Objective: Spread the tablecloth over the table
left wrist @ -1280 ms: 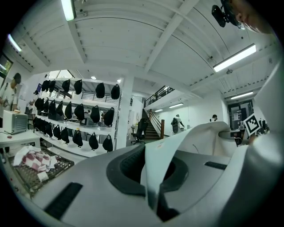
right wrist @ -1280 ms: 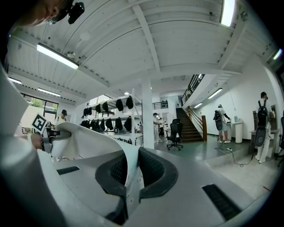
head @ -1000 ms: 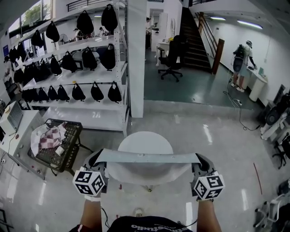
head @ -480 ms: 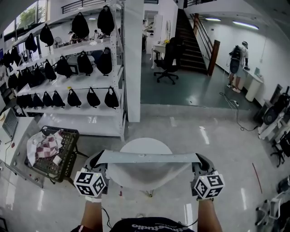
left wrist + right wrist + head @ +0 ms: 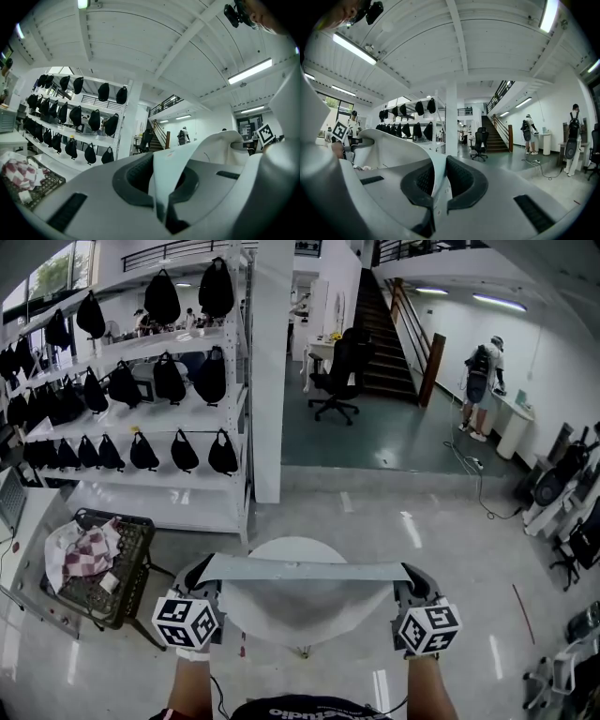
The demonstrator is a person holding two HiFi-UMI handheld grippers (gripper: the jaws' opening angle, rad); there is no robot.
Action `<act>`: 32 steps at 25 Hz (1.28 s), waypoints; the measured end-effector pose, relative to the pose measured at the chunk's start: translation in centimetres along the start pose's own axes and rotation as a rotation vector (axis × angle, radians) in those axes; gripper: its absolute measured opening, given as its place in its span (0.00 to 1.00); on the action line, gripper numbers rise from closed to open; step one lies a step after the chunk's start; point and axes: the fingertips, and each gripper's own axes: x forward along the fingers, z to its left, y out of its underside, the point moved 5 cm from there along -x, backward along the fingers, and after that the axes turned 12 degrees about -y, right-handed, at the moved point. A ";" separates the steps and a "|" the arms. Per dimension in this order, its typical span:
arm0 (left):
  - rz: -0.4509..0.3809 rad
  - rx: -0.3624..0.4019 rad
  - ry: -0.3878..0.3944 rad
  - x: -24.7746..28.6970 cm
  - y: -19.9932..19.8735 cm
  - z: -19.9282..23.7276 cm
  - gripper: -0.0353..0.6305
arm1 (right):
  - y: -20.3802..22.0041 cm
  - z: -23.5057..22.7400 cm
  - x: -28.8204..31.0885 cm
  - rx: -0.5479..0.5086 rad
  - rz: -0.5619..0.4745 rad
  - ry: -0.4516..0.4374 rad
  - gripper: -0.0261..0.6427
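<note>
A white tablecloth (image 5: 305,570) is stretched taut between my two grippers, its top edge level, with a loose sag hanging below it. Beneath and beyond it stands a small round white table (image 5: 297,547). My left gripper (image 5: 204,574) is shut on the cloth's left corner, and in the left gripper view the tablecloth (image 5: 168,173) runs up out of the closed jaws. My right gripper (image 5: 409,577) is shut on the right corner; in the right gripper view the tablecloth (image 5: 433,176) is pinched between the dark pads (image 5: 464,180).
A black wire basket (image 5: 101,568) holding checked cloth stands at the left. White shelves (image 5: 141,399) of black bags fill the back left beside a white column (image 5: 267,371). An office chair (image 5: 335,381) and a person (image 5: 480,390) are far off, near the stairs.
Both grippers and the stretched cloth have moved forward together toward the round table; the basket and shelves have slid left and down in the head view. The grips are unchanged.
</note>
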 end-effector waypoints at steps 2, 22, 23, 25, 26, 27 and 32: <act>-0.006 0.002 0.008 0.4 -0.1 0.0 0.08 | -0.3 -0.1 0.1 -0.005 -0.004 0.006 0.08; -0.021 0.037 -0.029 5.9 -1.6 1.6 0.08 | -2.1 -2.9 6.9 -0.013 -0.035 -0.048 0.08; -0.022 0.040 -0.031 6.4 -1.8 1.5 0.08 | -2.3 -3.3 7.3 -0.013 -0.035 -0.051 0.08; -0.024 0.046 -0.036 7.4 -2.3 1.3 0.08 | -2.7 -4.2 8.2 -0.013 -0.037 -0.056 0.08; -0.026 0.049 -0.038 8.0 -2.5 1.2 0.08 | -2.9 -4.7 8.6 -0.013 -0.039 -0.059 0.08; -0.029 0.052 -0.041 8.6 -2.7 1.1 0.08 | -3.0 -5.1 9.1 -0.013 -0.042 -0.062 0.08; -0.046 0.069 -0.048 11.2 -3.8 0.6 0.08 | -4.0 -7.1 11.3 -0.022 -0.056 -0.071 0.08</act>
